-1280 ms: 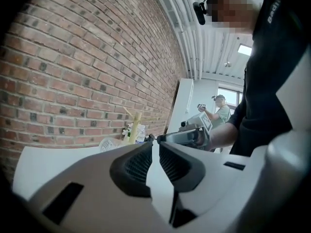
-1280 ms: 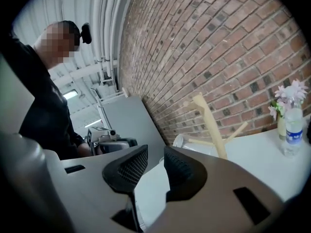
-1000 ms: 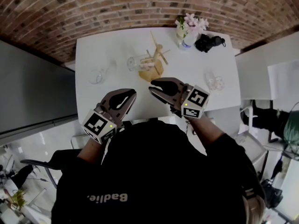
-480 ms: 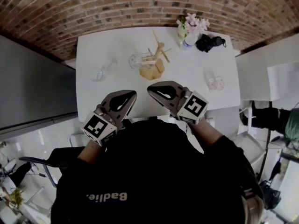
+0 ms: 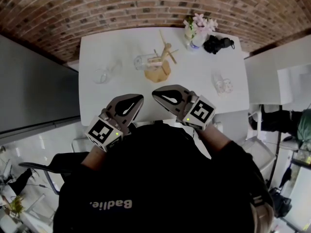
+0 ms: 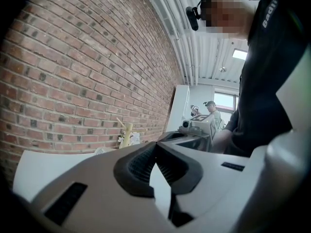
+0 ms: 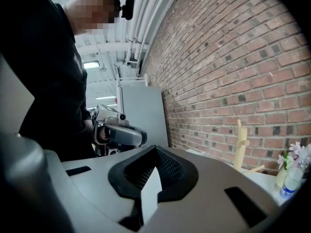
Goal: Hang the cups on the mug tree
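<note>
Since a second ago my right gripper (image 5: 156, 92) has rolled a little and eased back toward me. Its jaws, apart then, now meet with nothing between them. My left gripper (image 5: 138, 98) has kept its place, and its jaws are likewise pressed together and empty. Both hover over the near edge of the white table (image 5: 97, 47), tips close to each other and well short of the cups.

The mug tree (image 5: 164, 61) stands mid-table, toward the brick wall (image 5: 146, 4). One clear cup (image 5: 142, 62) sits right against its left side; I cannot tell whether it hangs from a peg or lies on the table. A second cup (image 5: 101, 75) is off to the left, well apart from the tree. A third cup (image 5: 221, 85) stands near the table's right edge. At the far right corner a vase of flowers (image 5: 197, 25) stands with a black object (image 5: 217, 44) just beside it. From each gripper view I see the other gripper alongside, and from the right one the tree upright against the bricks.
</note>
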`<state>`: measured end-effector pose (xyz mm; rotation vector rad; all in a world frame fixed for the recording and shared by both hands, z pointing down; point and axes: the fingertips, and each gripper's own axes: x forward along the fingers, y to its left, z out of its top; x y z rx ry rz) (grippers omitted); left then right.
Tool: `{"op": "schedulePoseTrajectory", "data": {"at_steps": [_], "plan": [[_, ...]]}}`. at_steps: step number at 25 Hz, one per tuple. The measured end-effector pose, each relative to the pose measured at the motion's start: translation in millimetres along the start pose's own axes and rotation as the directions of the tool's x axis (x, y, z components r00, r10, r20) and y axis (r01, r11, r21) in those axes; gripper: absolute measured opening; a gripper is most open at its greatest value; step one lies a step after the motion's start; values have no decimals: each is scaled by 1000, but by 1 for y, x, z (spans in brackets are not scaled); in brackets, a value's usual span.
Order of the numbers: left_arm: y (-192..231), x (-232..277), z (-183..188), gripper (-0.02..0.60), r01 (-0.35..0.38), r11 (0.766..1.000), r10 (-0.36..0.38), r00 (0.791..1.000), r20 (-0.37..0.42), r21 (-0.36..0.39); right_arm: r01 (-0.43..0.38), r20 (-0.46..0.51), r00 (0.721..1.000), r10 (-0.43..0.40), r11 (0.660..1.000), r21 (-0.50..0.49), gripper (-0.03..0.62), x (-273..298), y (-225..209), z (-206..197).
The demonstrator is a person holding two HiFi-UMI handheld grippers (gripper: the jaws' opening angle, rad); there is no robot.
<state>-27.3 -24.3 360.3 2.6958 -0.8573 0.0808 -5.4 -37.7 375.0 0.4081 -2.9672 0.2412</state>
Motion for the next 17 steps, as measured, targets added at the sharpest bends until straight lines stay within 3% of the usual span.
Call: {"op": "schedulePoseTrajectory", "data": {"at_steps": [17], "plan": [[-5, -2, 2, 3, 4, 1000, -4, 1000, 9, -1, 9, 2, 1000, -9, 1000, 2, 29, -3, 2, 1]]}}
